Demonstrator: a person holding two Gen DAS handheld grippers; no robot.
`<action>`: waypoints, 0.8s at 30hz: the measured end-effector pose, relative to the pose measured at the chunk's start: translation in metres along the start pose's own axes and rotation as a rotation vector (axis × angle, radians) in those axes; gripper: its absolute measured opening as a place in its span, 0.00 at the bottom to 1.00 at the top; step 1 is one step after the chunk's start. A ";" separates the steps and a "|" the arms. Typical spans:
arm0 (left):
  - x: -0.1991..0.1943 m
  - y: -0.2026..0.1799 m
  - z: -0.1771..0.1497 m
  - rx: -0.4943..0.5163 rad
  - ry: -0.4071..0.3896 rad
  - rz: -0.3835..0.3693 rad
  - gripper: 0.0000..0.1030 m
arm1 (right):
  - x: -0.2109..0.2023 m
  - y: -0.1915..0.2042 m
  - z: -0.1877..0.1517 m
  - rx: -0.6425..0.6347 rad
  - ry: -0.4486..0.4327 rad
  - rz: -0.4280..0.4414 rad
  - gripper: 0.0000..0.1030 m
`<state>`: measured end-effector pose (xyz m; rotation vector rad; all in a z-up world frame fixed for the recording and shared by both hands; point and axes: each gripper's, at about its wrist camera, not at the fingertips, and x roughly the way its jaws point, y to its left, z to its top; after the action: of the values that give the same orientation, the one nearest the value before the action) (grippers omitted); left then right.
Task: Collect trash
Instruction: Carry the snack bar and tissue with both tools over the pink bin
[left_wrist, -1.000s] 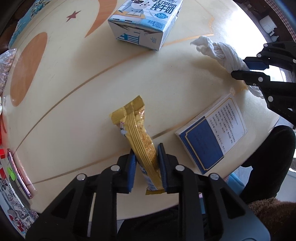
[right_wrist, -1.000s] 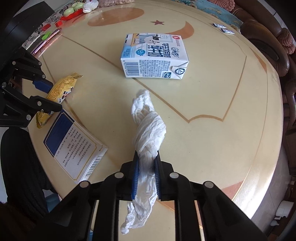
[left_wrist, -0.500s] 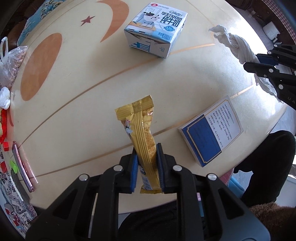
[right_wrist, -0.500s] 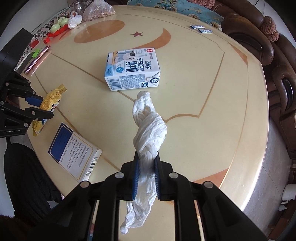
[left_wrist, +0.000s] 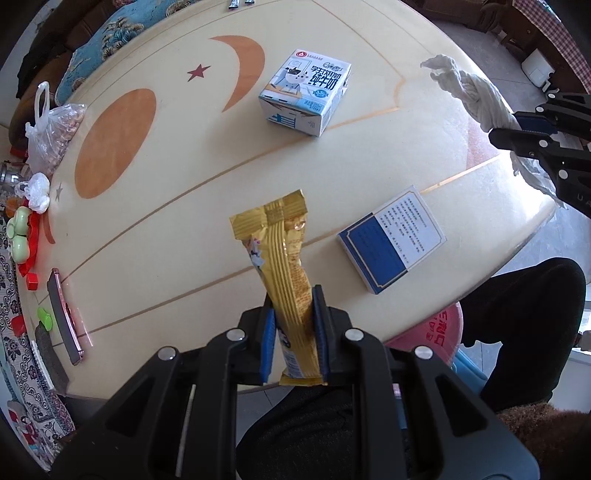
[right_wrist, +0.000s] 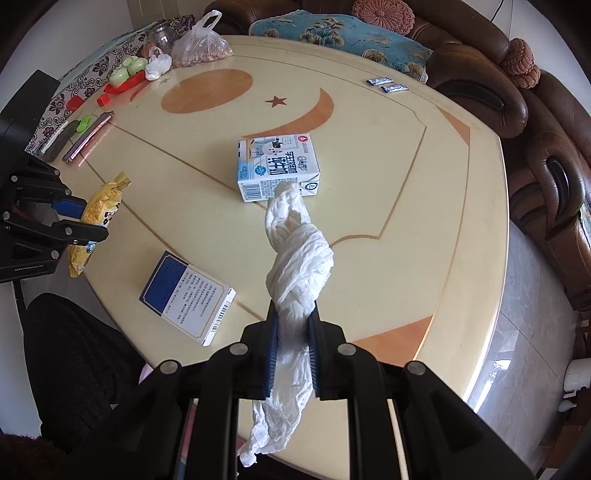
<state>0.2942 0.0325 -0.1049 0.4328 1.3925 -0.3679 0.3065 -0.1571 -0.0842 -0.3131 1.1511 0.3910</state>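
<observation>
Left wrist view: left gripper (left_wrist: 293, 314) pinches gold wrapper (left_wrist: 284, 266), right gripper (right_wrist: 291, 332) pinches twisted tissue (right_wrist: 299, 258)

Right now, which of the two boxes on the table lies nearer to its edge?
The flat blue and white box with the barcode lies near the edge of the table. The milk carton sits farther in, near the moon pattern.

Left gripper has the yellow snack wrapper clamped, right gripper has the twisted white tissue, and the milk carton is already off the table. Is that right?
Not quite. The milk carton is not yet collected: the right wrist view shows it lying on the table. The rest holds: the left gripper clamps the yellow snack wrapper, and the right gripper clamps the twisted white tissue.
</observation>
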 end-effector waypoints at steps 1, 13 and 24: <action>-0.005 -0.002 -0.003 0.003 -0.008 0.001 0.19 | -0.006 0.003 -0.002 -0.002 -0.008 -0.001 0.15; -0.051 -0.037 -0.047 0.039 -0.090 0.047 0.19 | -0.074 0.052 -0.034 -0.052 -0.082 -0.001 0.15; -0.063 -0.065 -0.082 0.064 -0.113 0.054 0.19 | -0.110 0.087 -0.065 -0.084 -0.124 -0.010 0.15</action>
<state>0.1825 0.0174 -0.0577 0.4942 1.2593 -0.3877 0.1748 -0.1231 -0.0110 -0.3632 1.0131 0.4443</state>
